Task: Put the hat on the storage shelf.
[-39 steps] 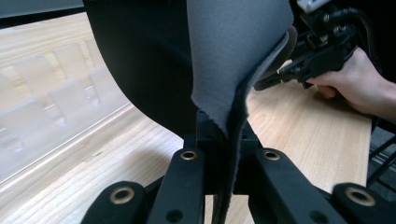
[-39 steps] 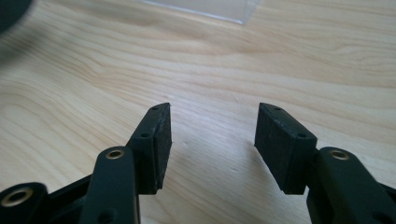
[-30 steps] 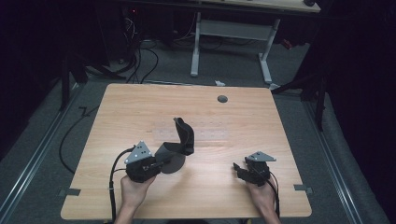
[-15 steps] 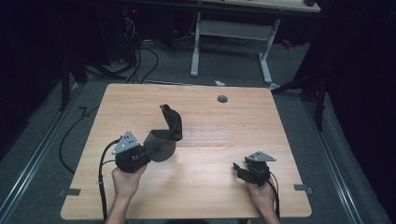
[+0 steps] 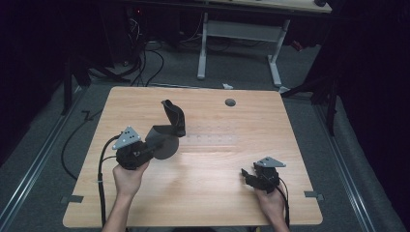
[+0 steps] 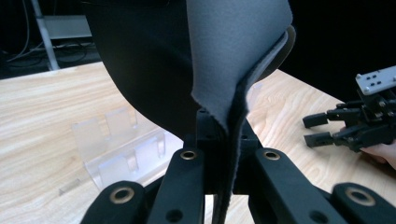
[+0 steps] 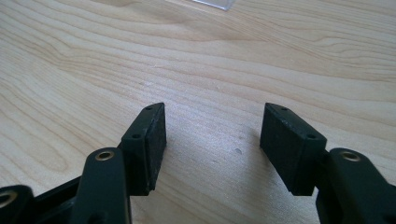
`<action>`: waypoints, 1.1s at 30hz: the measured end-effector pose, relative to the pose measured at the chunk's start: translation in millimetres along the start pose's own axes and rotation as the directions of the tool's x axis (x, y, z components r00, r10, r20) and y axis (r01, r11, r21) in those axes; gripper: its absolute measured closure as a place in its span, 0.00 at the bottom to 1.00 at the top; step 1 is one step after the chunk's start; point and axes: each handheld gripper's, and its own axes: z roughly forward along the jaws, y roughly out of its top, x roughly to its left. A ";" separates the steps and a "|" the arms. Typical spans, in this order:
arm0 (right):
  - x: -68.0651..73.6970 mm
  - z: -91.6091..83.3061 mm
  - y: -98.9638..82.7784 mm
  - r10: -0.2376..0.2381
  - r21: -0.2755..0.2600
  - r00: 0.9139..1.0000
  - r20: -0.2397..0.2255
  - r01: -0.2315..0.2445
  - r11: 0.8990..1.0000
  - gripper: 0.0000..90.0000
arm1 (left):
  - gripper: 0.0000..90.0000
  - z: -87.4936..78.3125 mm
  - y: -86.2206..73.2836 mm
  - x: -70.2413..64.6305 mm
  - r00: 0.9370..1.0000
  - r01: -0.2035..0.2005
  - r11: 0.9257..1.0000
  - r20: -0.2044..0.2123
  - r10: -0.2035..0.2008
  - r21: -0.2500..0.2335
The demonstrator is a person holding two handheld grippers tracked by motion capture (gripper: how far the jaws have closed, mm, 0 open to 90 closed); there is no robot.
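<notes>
we see the left gripper (image 5: 145, 151) with its jaws clamped on a dark, floppy round pad (image 5: 167, 133), held off the wooden bench (image 5: 217, 193) just beside a clear plastic rack (image 6: 119, 149). the right gripper (image 5: 251, 176) rests near the bench's right front, jaws wide apart, empty.

black left gripper (image 5: 145, 151), black right gripper (image 5: 249, 175), grey 3-cornered plates, brass rivets, 2 black cables

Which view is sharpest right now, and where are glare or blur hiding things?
Right gripper view is sharpest: crisp wood grain on the table between open jaws. Left gripper view: the grey fabric piece is too close, soft, blocking much; the clear plastic rack is faint. High view: surroundings dark, a pale sheen mid-table washes out that rack.
</notes>
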 end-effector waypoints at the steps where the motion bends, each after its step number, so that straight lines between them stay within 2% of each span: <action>1: 0.0 0.0 0.0 0.000 0.000 1.000 0.000 0.000 1.000 0.46 | 0.95 0.0 0.0 0.0 1.000 0.000 1.000 0.000 0.000 0.000; 4: 0.0 0.0 0.0 0.000 0.000 1.000 -0.001 0.000 1.000 0.45 | 0.95 2.7 4.5 1.7 1.000 0.006 1.000 -0.006 -0.006 -0.010; 9: 0.0 0.0 0.0 0.001 0.000 1.000 -0.002 -0.001 1.000 0.45 | 0.95 8.2 12.2 3.0 1.000 -0.012 1.000 -0.014 0.011 -0.020; 14: 0.1 0.0 0.0 0.001 0.001 1.000 -0.003 -0.001 1.000 0.45 | 0.95 17.2 20.7 7.8 0.999 -0.025 0.999 -0.040 0.023 -0.045; 21: -0.2 0.0 0.0 0.000 0.000 1.000 -0.004 0.000 1.000 0.45 | 0.95 27.4 22.6 10.0 0.998 -0.042 0.997 -0.057 0.039 -0.058; 33: -0.2 -0.1 -0.1 -0.001 0.001 1.000 -0.004 0.001 1.000 0.45 | 0.95 44.0 19.1 20.8 0.990 -0.089 0.994 -0.114 0.081 -0.066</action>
